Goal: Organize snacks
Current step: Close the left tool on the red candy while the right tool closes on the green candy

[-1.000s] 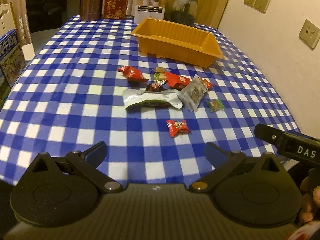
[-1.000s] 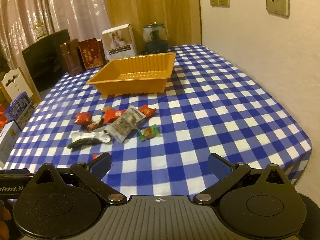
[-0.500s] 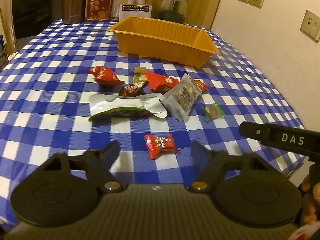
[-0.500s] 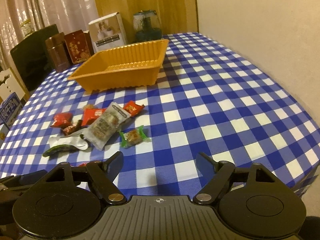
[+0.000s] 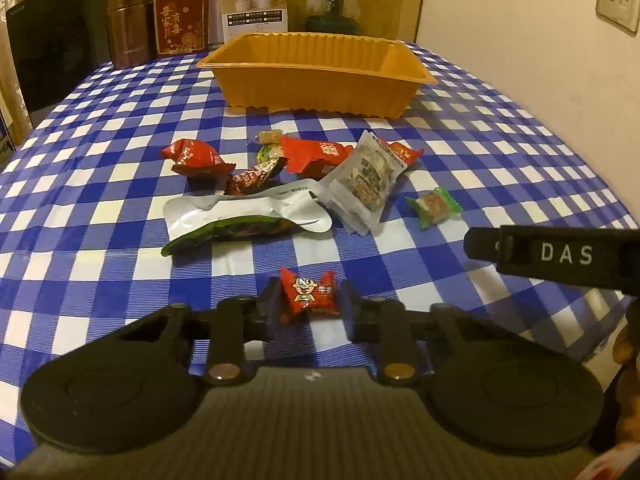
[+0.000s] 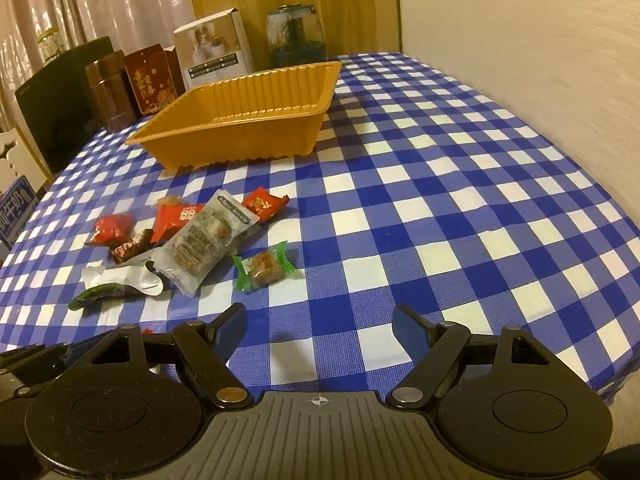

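The left tool [image 5: 309,307] pinches a small red candy [image 5: 308,295] near the tabletop's [image 6: 440,184] front edge; only the left view shows this. The right tool [image 6: 319,326] is spread wide, with the green candy [image 6: 264,266] just beyond. The orange tray [image 6: 256,120] sits farther back.

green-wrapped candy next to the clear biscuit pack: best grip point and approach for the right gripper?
Grip the green-wrapped candy across its blocky middle, not the thin twisted ends. It lies flat on the tablecloth, apart from the clear biscuit pack, ends pointing left and right. Bring the right gripper, jaws open, down from above and the near side, likely turned so they close front-to-back.
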Demonstrator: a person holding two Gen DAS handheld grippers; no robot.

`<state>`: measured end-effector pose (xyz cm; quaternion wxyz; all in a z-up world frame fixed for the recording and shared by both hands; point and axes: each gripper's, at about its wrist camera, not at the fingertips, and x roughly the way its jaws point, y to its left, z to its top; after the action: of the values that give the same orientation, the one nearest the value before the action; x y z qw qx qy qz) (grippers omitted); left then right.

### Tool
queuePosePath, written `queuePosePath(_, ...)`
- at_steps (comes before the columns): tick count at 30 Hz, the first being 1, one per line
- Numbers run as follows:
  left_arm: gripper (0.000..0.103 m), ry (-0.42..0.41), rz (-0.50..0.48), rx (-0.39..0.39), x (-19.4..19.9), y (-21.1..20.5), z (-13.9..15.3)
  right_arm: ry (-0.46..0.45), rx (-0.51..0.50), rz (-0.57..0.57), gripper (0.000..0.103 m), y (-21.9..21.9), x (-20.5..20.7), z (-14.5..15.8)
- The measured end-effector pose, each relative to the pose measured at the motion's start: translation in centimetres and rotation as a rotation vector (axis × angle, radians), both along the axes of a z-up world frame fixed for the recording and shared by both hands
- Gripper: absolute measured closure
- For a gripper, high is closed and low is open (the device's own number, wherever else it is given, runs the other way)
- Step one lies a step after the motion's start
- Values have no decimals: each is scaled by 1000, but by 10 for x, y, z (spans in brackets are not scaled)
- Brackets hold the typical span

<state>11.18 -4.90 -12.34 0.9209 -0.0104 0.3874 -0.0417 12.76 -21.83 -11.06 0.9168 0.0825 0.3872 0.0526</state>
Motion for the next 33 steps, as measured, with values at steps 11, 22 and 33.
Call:
queuePosePath(11, 81, -20, 35, -31, 4, 25, 13, -55, -59, 122, 28, 15, 27, 0)
queuePosePath(22, 81, -14, 46, -70, 7, 30, 16, -46, -108, 222, 42, 34, 45, -13)
queuePosePath(33, 80, -6, 47, -68, 8, 31, 15, -52, -135, 237, 72, 39, 49, -14)
